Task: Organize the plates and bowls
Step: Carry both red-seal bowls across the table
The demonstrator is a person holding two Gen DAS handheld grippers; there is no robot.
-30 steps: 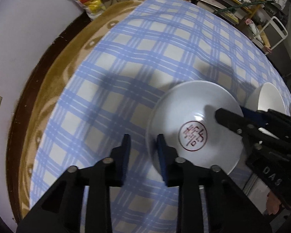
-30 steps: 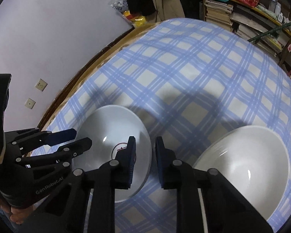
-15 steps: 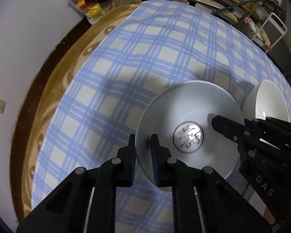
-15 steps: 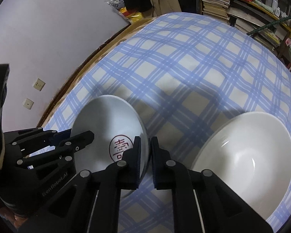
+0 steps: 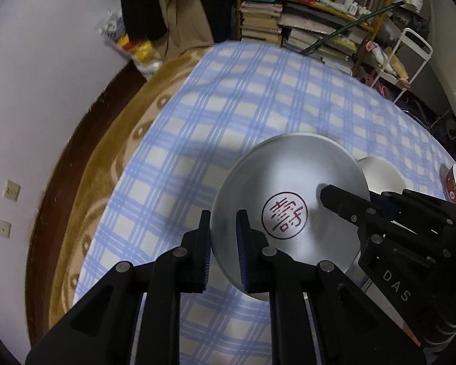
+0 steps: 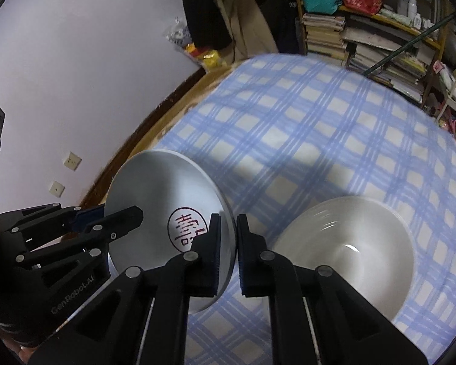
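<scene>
Right now both tools are clamped on one white plate [image 5: 291, 188] with a red round character mark [image 5: 285, 215] in its middle. The left tool [image 5: 223, 237] pinches the plate's left rim, one pad inside and one outside; the right tool [image 6: 228, 240] grips the opposite rim the same way. The plate is tilted and off the bench [image 5: 228, 115], which wears a blue checked cloth. A plain white bowl [image 6: 346, 252] sits on the cloth just beside the plate on the right. Farther right, at the edge of the left view, stands a small bowl with a red outside [image 5: 454, 184]. Behind the bench, shelves hold stacked books [image 6: 322, 30], and hanging coats [image 6: 225, 6] show against the pale wall.
</scene>
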